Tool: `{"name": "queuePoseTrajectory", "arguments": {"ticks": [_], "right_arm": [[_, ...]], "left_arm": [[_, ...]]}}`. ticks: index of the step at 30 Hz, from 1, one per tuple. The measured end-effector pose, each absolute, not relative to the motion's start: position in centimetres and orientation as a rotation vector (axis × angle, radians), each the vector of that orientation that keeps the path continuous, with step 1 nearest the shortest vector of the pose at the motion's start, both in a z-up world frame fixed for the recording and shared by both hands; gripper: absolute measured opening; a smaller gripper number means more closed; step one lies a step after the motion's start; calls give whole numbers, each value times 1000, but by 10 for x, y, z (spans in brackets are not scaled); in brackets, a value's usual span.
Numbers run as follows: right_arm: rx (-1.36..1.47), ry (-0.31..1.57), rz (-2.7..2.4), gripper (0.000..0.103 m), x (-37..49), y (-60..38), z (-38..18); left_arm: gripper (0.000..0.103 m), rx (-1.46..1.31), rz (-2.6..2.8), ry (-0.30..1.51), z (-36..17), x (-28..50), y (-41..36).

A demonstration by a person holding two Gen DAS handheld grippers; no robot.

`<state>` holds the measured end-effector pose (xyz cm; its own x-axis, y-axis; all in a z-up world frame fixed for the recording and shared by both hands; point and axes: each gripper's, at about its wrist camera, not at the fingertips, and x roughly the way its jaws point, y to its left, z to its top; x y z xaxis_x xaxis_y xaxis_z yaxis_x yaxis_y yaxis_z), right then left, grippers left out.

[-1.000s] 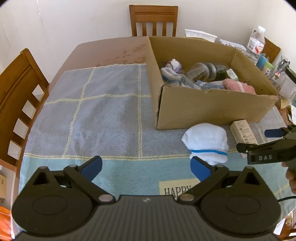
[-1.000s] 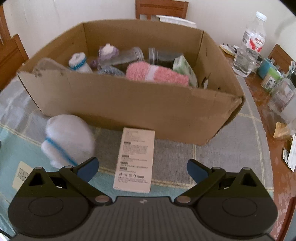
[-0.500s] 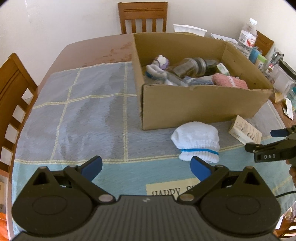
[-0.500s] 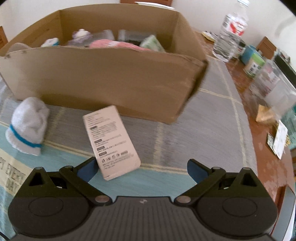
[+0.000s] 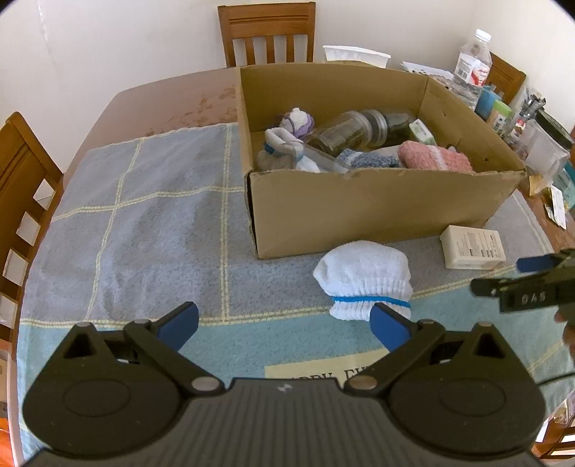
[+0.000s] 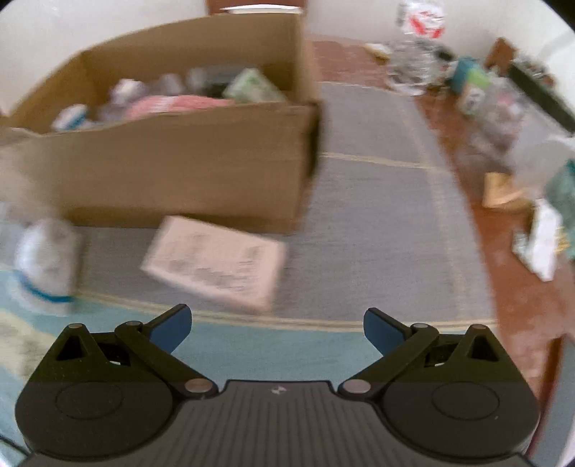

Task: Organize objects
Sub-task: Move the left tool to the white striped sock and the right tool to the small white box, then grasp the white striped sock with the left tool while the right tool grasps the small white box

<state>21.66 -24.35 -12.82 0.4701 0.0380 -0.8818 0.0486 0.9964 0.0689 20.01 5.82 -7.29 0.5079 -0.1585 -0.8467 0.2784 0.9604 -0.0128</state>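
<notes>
A cardboard box (image 5: 373, 212) stands on the towel, filled with socks, jars and a pink cloth (image 5: 435, 161). A white sock roll with a blue band (image 5: 363, 276) lies in front of it, just beyond my left gripper (image 5: 284, 319), which is open and empty. A small white carton (image 5: 472, 246) lies flat to the sock's right. My right gripper (image 6: 276, 327) is open and empty, just short of the carton (image 6: 215, 262); it also shows in the left wrist view (image 5: 532, 283). The box (image 6: 187, 165) and sock (image 6: 46, 266) are blurred in the right wrist view.
A blue checked towel (image 5: 143, 222) covers the wooden table (image 5: 172, 100). Wooden chairs stand at the left (image 5: 18, 186) and far side (image 5: 267, 32). A water bottle (image 5: 470, 72), jars and clutter (image 6: 503, 107) crowd the table's right edge.
The right gripper swung right and closer to the carton, which now lies turned across its view. The left gripper shifted slightly; the sock sits nearer its right finger. Both stayed open.
</notes>
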Motion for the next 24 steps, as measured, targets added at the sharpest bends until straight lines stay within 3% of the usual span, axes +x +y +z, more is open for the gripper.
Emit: {"name": "queuePoseTrajectory", "arguments": {"ticks": [18,24], "right_arm": [[79,1023,2,103,249,-216,-136],[12,1001,-27,96,250,-234,-140]], "left_arm": [[101,98,-308,1013,-76,211,56],[101,92,-382,1012,-84,219,32]]}}
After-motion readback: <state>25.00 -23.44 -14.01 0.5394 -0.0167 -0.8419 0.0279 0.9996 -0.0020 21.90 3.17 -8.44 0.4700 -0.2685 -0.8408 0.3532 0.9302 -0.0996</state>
